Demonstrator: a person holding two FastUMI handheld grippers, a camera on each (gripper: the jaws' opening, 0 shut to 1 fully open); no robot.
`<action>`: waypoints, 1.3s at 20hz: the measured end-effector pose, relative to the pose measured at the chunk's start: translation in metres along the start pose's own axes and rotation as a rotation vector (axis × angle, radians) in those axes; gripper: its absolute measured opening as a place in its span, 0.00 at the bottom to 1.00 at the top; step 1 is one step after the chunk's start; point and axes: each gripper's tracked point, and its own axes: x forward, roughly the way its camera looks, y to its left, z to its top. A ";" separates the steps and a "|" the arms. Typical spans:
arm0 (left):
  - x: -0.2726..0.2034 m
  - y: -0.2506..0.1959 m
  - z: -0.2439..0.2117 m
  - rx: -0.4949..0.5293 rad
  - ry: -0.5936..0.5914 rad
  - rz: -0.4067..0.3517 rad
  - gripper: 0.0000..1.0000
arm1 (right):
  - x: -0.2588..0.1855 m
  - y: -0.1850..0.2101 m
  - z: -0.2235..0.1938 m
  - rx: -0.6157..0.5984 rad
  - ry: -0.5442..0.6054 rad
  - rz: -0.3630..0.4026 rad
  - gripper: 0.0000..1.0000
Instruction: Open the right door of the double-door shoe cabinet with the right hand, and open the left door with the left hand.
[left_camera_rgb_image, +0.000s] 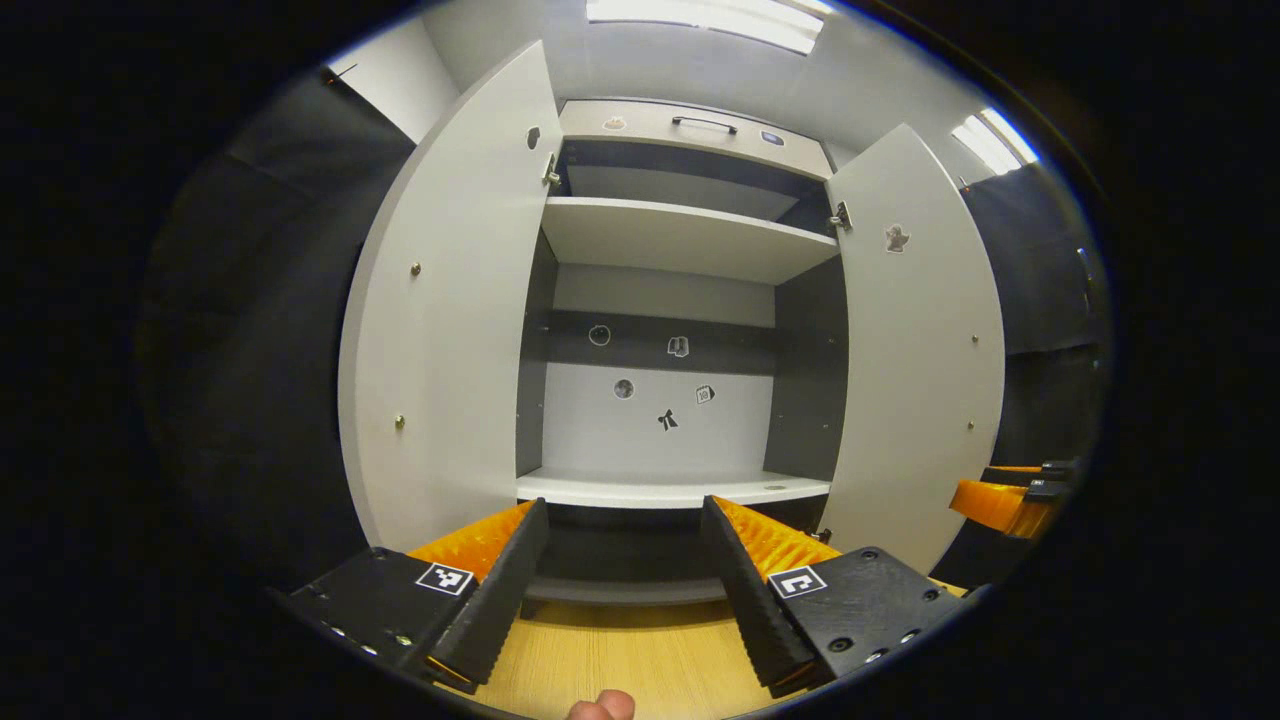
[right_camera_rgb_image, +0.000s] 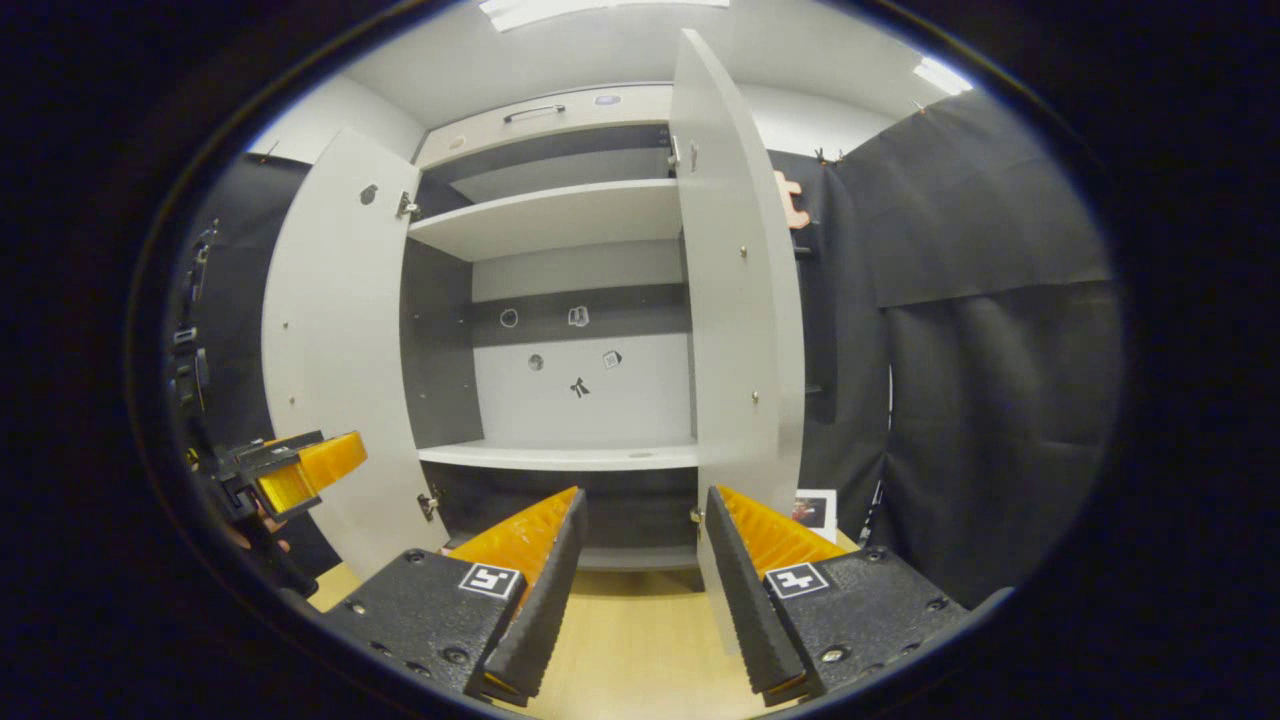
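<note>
Both grippers are held back from the shoe cabinet with their jaws spread and nothing between them. At the bottom of the left gripper view, the left gripper (left_camera_rgb_image: 625, 570) points into the open middle of the cabinet; at the bottom of the right gripper view, the right gripper (right_camera_rgb_image: 640, 565) does the same, its right finger close in front of the lower edge of the right door.

Going left to right in the left gripper view: the left door (left_camera_rgb_image: 440, 330) stands swung wide at centre left, the cabinet interior (left_camera_rgb_image: 665, 410) fills the centre, and the right door (left_camera_rgb_image: 920, 340) stands open at centre right. Low at the far right edge the other gripper's orange fingers show. In the right gripper view the left door (right_camera_rgb_image: 335, 340) sits at centre left and the right door (right_camera_rgb_image: 740, 300) is seen nearly edge-on just right of centre.

Judging by this, both doors are already open, and the grippers are empty because they have let go and are clear of the swing.

Counted: two doors, two grippers, two white shelves (left_camera_rgb_image: 680, 238) inside, and one drawer with one dark handle (left_camera_rgb_image: 704, 122) at the top centre. Several small stickers dot the back panel.
</note>
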 end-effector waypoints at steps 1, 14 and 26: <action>-0.001 -0.003 0.001 -0.001 -0.003 -0.008 0.93 | 0.000 -0.001 0.001 -0.004 -0.006 0.000 0.75; -0.006 -0.005 0.010 0.019 -0.031 -0.021 0.94 | -0.001 0.014 0.008 -0.006 -0.032 0.030 0.74; -0.011 -0.003 0.013 0.015 -0.044 -0.018 0.94 | -0.003 0.021 0.009 -0.004 -0.036 0.030 0.74</action>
